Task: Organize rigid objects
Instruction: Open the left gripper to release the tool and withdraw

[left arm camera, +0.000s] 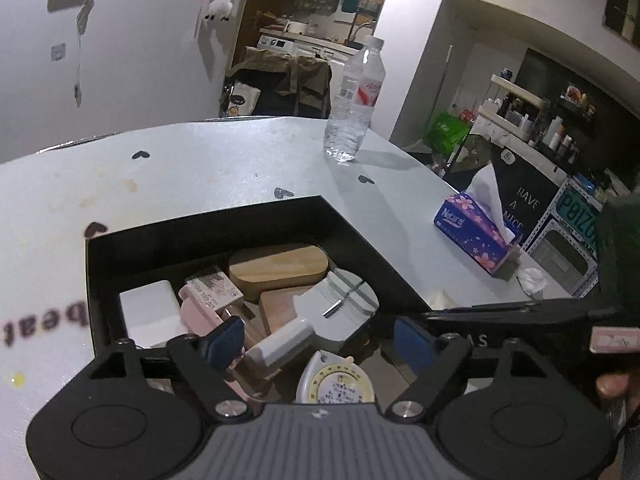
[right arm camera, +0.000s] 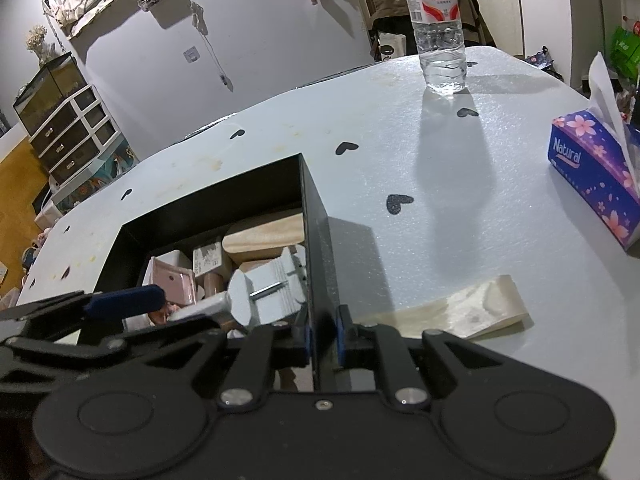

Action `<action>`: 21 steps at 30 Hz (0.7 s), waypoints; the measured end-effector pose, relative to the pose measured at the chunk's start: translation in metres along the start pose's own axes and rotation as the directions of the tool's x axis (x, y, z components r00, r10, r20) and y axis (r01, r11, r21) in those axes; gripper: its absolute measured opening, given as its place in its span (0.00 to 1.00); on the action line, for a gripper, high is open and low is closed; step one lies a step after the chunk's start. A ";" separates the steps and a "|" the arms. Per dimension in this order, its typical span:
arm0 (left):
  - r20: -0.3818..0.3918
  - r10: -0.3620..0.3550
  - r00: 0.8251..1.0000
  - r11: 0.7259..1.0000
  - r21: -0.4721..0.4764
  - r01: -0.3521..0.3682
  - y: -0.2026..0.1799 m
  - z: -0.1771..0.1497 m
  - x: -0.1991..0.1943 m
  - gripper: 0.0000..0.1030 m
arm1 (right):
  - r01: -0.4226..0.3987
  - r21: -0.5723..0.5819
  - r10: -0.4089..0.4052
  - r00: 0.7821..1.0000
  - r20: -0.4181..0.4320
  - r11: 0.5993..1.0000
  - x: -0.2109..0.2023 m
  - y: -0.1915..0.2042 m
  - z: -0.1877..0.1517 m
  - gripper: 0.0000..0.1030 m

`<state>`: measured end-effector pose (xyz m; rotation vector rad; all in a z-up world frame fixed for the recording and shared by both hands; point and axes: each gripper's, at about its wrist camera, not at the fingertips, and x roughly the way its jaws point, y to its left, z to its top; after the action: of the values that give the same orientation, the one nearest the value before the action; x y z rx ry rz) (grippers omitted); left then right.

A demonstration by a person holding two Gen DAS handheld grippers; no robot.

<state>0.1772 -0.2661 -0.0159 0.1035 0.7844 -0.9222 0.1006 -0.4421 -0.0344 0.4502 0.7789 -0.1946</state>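
Note:
A black box [left arm camera: 360, 236] stands on the white table and holds several rigid items: a wooden oval case [left arm camera: 276, 266], a pink-labelled carton [left arm camera: 214, 286], a white block [left arm camera: 150, 308], a grey-and-white tool [left arm camera: 316, 312] and a round tape measure [left arm camera: 336, 384]. My left gripper [left arm camera: 320, 344] is open above the box's near end, empty. My right gripper [right arm camera: 322, 338] is shut on the box's right wall [right arm camera: 314, 240]. The left gripper's blue finger [right arm camera: 128, 300] shows in the right wrist view.
A water bottle [right arm camera: 438, 28] stands at the table's far side. A purple tissue box [right arm camera: 596, 172] sits at the right edge. A flat pale wooden piece [right arm camera: 460, 312] lies on the table right of the box.

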 end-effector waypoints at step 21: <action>0.071 0.075 0.995 0.997 -0.003 -0.075 0.006 -0.001 -0.035 1.00 | 0.012 -0.003 -0.012 1.000 -0.001 1.000 0.001 0.001 0.001 0.12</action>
<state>0.1683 -0.2384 0.0043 0.0984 0.7101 -0.8502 0.1023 -0.4414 -0.0345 0.4425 0.7830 -0.2041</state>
